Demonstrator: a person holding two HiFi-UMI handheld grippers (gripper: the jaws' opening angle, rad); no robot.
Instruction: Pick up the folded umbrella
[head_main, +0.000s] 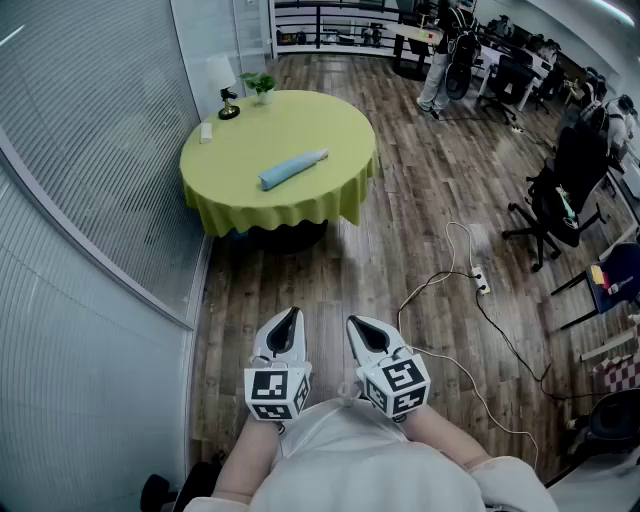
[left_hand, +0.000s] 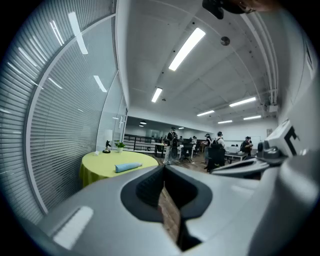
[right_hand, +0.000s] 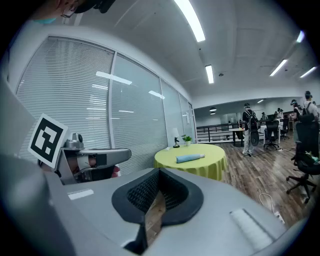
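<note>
Ahead, one blue umbrella (head_main: 292, 169) lies flat on the single round table (head_main: 330, 120). In the head view its long axis runs from lower left to upper right, narrow end upper right. The left gripper (head_main: 292, 312) and right gripper (head_main: 352, 320) are held side by side, near level, well short of the table. Both have their jaws pressed together on nothing.

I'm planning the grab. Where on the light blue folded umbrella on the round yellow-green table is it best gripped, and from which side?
Probably mid-length on the light blue folded umbrella, coming down from above with jaws across its narrow width. It lies flat and slanted on the round yellow-green table, so both long sides are free and nothing stands close.
</note>
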